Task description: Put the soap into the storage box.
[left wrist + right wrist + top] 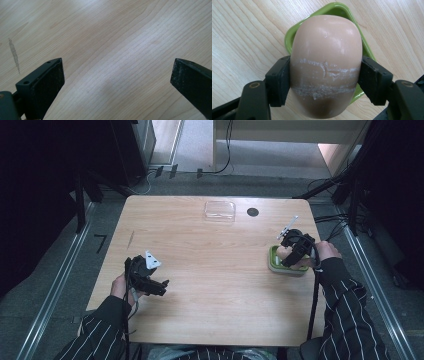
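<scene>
Right gripper view: right claw (325,77) clamps soap bar (326,57) above green dish (332,10).

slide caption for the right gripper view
Right claw shut on a pink soap bar above a green dish.

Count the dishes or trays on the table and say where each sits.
2: a green soap dish at the right edge under the right gripper holding the soap; a clear tray at the far middle.
</scene>
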A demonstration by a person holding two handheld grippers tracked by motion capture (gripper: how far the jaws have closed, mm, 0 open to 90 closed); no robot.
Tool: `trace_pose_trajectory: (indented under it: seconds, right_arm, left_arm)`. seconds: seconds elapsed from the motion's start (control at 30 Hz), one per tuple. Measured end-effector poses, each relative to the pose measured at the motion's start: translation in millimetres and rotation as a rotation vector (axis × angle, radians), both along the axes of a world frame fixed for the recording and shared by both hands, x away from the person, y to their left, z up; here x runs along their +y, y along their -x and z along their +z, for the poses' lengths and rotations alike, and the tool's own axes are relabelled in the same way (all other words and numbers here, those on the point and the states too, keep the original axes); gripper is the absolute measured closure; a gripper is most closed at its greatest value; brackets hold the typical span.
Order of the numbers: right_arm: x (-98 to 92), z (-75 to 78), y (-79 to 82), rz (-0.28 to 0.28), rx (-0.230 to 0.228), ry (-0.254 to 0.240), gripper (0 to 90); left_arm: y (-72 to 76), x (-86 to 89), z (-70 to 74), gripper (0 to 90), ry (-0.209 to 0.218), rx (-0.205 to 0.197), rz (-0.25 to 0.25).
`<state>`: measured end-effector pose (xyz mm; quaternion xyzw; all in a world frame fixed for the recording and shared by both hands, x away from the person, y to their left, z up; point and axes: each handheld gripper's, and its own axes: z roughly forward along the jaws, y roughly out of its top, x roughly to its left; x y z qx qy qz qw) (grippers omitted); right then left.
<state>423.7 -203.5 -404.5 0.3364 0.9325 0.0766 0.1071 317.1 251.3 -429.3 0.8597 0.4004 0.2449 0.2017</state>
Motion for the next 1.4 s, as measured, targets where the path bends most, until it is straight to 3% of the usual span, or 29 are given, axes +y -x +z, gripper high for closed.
trace_pose_trajectory:
  seconds: [1.4]
  right_arm:
    - [-13.5, -16.0, -23.7, 0.045, 0.005, 0.024, 32.9]
  left_arm:
    - [-0.7, 1.3, -1.1, 0.0, 0.003, 0.002, 0.004]
